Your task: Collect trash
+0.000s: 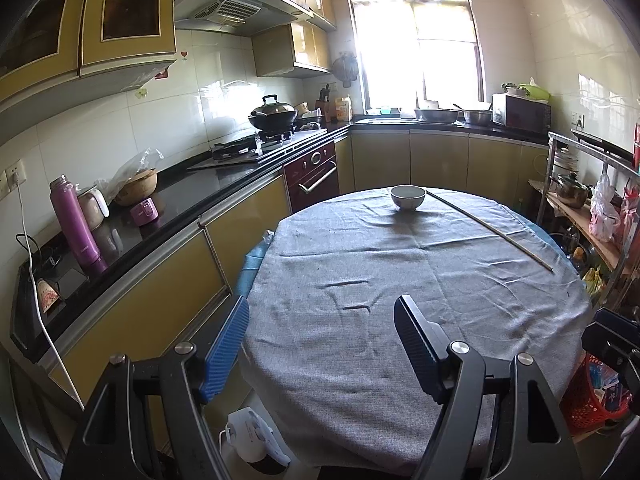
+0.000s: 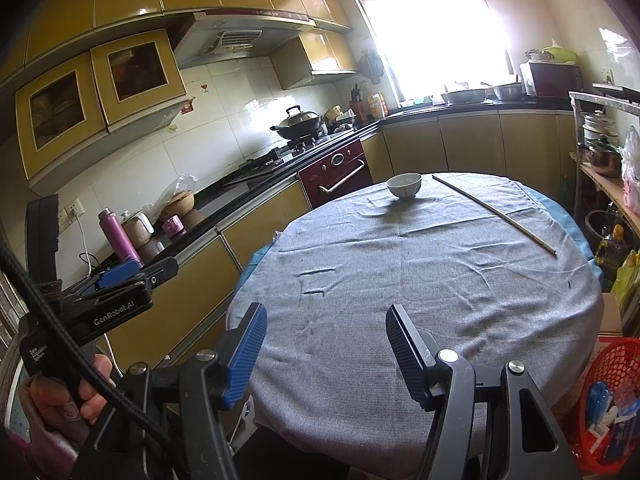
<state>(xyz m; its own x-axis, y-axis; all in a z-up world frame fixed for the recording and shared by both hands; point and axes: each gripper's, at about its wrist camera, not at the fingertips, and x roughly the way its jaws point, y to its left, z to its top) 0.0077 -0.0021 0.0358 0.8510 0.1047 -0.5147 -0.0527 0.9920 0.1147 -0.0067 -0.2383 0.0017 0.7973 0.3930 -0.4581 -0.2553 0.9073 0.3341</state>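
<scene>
Sitting in a sunlit kitchen with yellow cabinets, black counter (image 1: 188, 196) running along the left wall and under the bright window (image 1: 416, 40). Filling the middle of both views: round table (image 2: 420, 280) draped in a wrinkled grey cloth. Resting on the far part of the cloth: white bowl (image 1: 407, 197) upright, and just to its right a long thin stick (image 1: 492, 230) lying diagonally toward the right edge, apart from the bowl. Standing at the near end of the counter: purple flask (image 1: 76, 224), with a wok (image 1: 274, 114) on the stove farther along. Showing at the lower right beside the table: red basket (image 2: 612, 404) holding assorted packets.

Hovering over the near edge of the table: left gripper (image 1: 320, 344), blue pads spread wide, gripping nothing. Hovering likewise beside it: right gripper (image 2: 326, 348), pads parted and empty. Appearing at the left of the right wrist view: the left gripper's body, with the left hand (image 2: 60, 396) wrapped around its handle.

Showing no obvious scrap of trash on the cloth; the packets in the basket too small to identify.
</scene>
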